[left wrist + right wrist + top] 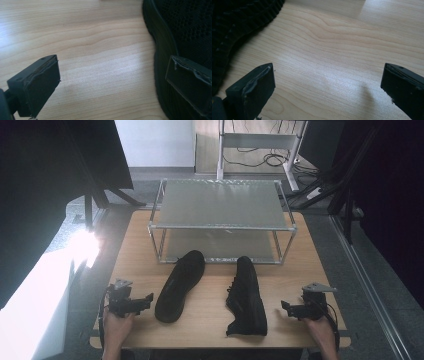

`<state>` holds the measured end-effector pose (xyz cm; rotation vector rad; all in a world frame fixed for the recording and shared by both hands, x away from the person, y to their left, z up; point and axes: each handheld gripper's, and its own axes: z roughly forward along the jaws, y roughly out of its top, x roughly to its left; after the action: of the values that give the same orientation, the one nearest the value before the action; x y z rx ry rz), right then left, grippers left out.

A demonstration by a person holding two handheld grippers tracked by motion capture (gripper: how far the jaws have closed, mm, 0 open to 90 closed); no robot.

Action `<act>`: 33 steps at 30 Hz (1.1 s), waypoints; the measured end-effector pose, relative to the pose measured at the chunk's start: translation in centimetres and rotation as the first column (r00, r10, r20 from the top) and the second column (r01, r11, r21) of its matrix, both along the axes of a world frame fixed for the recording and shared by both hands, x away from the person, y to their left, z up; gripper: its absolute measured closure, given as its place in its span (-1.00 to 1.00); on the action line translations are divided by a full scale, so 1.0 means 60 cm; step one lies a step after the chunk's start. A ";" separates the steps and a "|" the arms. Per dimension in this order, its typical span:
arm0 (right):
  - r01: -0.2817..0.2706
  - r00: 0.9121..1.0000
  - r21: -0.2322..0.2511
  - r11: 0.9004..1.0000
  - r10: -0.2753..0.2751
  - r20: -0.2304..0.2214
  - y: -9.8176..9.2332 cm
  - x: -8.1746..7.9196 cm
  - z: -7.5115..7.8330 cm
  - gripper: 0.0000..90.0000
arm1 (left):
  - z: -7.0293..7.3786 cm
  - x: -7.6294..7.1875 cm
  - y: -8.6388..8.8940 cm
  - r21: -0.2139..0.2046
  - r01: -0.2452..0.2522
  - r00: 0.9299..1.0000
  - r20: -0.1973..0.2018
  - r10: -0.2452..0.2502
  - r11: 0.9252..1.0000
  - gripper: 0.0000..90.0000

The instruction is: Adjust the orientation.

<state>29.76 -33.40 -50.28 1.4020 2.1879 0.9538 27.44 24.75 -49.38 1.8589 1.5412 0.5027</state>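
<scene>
At the bottom of the high view I have the left gripper low left and the right gripper low right, both with jaws wide apart and nothing between them. Between them, in the lower middle, lie two black shoes: the left shoe resting on its side (sole toward my left gripper), the right shoe beside it. Farther up, mid-frame, a metal shoe rack stands on the wooden table.

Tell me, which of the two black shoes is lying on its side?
The right shoe, nearer the right claw: it is tipped over, with its laces and opening facing sideways. The left shoe shows its flat sole instead.
</scene>
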 end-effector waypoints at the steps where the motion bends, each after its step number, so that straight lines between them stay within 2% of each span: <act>1: 0.000 1.000 0.002 1.000 0.000 0.001 0.000 0.000 0.001 -1.00 | -0.001 0.000 0.001 0.003 -0.002 1.000 0.004 0.002 1.000 -1.00; 9: 0.003 1.000 0.010 1.000 -0.003 0.009 -0.001 -0.001 0.003 -1.00 | -0.006 0.001 0.004 0.029 -0.009 1.000 0.010 0.008 1.000 -1.00; 19: 0.001 1.000 0.008 1.000 -0.001 0.007 0.000 0.000 0.001 -1.00 | -0.014 0.007 -0.009 0.064 0.021 1.000 -0.012 -0.020 0.998 -1.00; 26: 0.004 1.000 0.004 1.000 -0.004 -0.001 0.001 0.000 0.000 -1.00 | -0.018 0.010 -0.022 0.069 0.059 0.998 -0.025 -0.057 0.996 -1.00; 33: -0.002 1.000 0.005 1.000 0.002 -0.005 0.001 0.001 -0.001 -1.00 | -0.017 0.008 -0.025 0.074 0.058 0.998 -0.016 -0.057 0.996 -1.00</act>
<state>29.82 -33.33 -50.34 1.4065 2.1925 0.9582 27.90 23.26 -50.41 1.9615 1.4916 0.5281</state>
